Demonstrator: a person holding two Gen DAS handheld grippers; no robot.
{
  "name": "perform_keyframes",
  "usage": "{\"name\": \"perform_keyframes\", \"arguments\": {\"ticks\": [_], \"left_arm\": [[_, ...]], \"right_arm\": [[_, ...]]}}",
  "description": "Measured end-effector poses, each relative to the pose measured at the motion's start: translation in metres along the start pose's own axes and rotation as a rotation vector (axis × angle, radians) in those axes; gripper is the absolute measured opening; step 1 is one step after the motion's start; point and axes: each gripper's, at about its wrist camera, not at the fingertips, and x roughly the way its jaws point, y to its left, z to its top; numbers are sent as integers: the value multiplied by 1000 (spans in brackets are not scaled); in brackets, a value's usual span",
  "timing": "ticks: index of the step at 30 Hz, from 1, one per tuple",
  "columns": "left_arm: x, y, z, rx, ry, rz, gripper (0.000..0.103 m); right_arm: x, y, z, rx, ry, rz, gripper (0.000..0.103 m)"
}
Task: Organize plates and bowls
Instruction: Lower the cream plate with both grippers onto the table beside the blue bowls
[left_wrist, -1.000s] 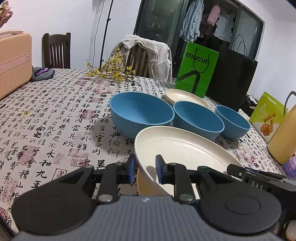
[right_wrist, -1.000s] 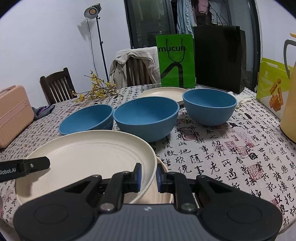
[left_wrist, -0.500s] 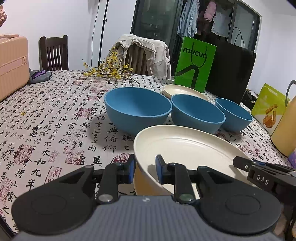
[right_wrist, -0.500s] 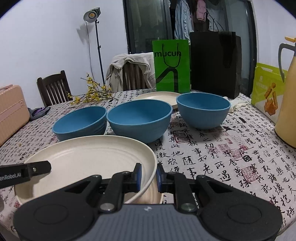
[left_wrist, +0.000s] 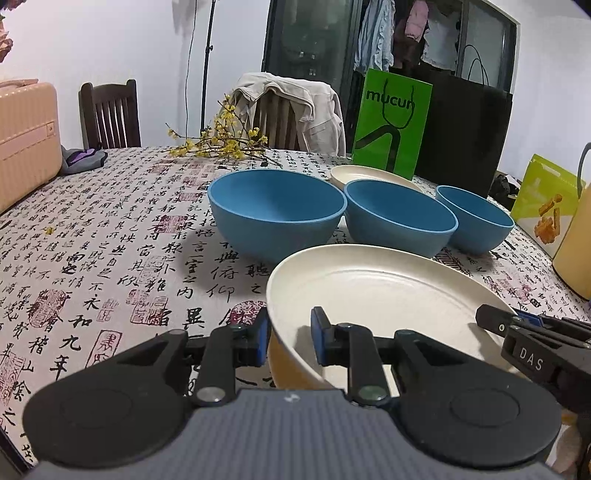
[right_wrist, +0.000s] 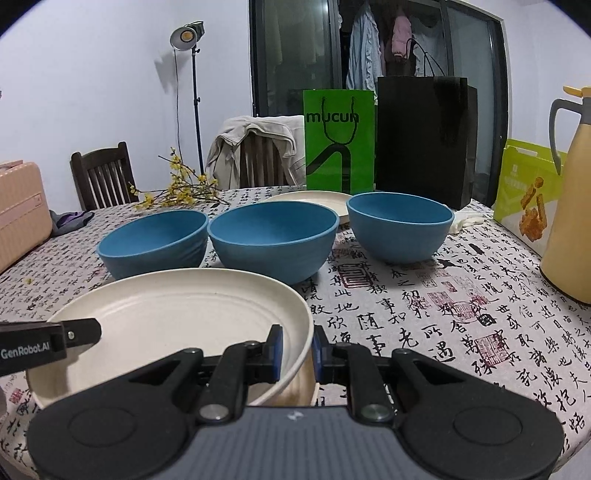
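A cream plate (left_wrist: 376, 291) (right_wrist: 177, 314) is held near the table's front edge by both grippers. My left gripper (left_wrist: 287, 341) is shut on its left rim. My right gripper (right_wrist: 298, 352) is shut on its right rim. Another cream dish (right_wrist: 295, 384) shows just beneath it. Three blue bowls stand in a row behind: a left one (left_wrist: 275, 212) (right_wrist: 153, 242), a middle one (left_wrist: 400, 218) (right_wrist: 273, 238) and a right one (left_wrist: 474, 218) (right_wrist: 400, 225). A second cream plate (left_wrist: 369, 175) (right_wrist: 310, 199) lies further back.
A yellow thermos jug (right_wrist: 569, 206) stands at the right. Green (right_wrist: 339, 140) and black (right_wrist: 424, 140) paper bags and a lime box (right_wrist: 524, 195) stand at the back. Yellow flower twigs (left_wrist: 221, 146) and a pink suitcase (left_wrist: 26, 140) are at the left. The tablecloth (left_wrist: 110, 236) is patterned.
Both views have dropped lower and nearer the table with the plate still gripped; the bowls look slightly closer and flatter.
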Motion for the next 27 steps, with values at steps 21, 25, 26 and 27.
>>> {"name": "perform_keyframes", "arguments": {"ticks": [21,25,26,27], "left_arm": [[1,-18,-18,109,-57,59,24],[5,-22,-24,125,-60,69,25],[5,-22,-25,129,-64,71,25],[6,-22,-25,134,-70,73,25]], "right_arm": [[-4,5,-22,-54,-82,-56,16],[-1,9,-27,-92,-93,-89,16],[-1,8,-28,-91,-94,-89,16],[0,8,-29,-89,-95,-89,16]]}}
